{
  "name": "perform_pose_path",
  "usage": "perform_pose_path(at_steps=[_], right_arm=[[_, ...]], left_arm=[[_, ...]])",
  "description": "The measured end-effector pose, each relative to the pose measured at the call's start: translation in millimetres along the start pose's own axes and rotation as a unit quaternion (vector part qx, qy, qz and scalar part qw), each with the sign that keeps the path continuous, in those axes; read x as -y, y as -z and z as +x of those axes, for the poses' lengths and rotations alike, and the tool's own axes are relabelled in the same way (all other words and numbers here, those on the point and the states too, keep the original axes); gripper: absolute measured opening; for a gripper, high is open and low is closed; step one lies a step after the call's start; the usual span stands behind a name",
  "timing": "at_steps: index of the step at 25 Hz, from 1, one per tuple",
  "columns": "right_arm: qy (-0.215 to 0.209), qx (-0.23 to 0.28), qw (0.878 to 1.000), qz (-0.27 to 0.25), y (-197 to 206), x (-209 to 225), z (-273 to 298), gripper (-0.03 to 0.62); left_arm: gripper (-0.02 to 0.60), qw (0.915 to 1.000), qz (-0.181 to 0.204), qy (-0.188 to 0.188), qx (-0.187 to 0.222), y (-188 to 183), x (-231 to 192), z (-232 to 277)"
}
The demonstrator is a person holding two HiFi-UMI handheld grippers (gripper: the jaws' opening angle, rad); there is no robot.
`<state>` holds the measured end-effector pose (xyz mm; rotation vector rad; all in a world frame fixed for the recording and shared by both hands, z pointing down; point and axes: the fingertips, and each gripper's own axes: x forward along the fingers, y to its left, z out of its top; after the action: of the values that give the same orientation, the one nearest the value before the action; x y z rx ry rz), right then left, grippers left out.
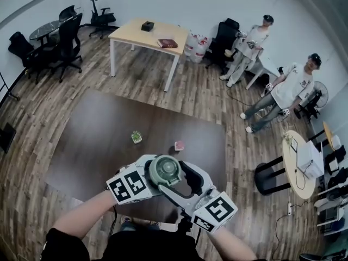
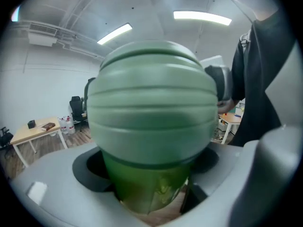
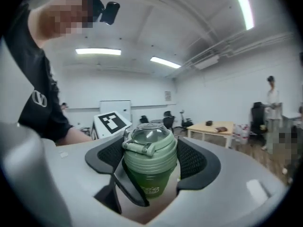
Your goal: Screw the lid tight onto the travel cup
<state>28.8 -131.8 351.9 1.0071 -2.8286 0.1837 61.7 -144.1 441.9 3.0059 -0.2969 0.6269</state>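
Note:
A green travel cup is held up over the near edge of the dark table between my two grippers; its pale green lid (image 1: pixel 165 170) with a clear dome faces up. My left gripper (image 1: pixel 155 177) is shut on the cup's darker green body (image 2: pixel 147 183), and the lid (image 2: pixel 151 108) fills the left gripper view. My right gripper (image 1: pixel 178 185) comes from the other side. In the right gripper view its black pads (image 3: pixel 191 160) sit against both sides of the lid (image 3: pixel 150 148), above the body (image 3: pixel 151 186). A dark strap hangs down the cup's left side.
On the dark brown table (image 1: pixel 103 145) stand a small potted plant (image 1: pixel 136 137) and a small pink object (image 1: pixel 179 145). A light wooden table (image 1: pixel 136 37) with a book is behind it. Two people (image 1: pixel 283 91) stand at the right; office chairs line the back wall.

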Motion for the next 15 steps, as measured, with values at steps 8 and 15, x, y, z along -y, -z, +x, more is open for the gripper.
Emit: perform_pose_path(at_steps=[8,15], right_arm=[[0.089,0.009,0.996,0.028,4.6,1.4,-2.7,0.367],[-0.171,0.007,0.983,-0.067,-17.0,0.1,-26.9,0.367]], left_arm=[[0.425,0.9997,-0.022,0.002,0.005,3.6,0.4,4.9],[0.425,0.9981,0.004,0.062,0.006,-12.8,18.3,-14.3]])
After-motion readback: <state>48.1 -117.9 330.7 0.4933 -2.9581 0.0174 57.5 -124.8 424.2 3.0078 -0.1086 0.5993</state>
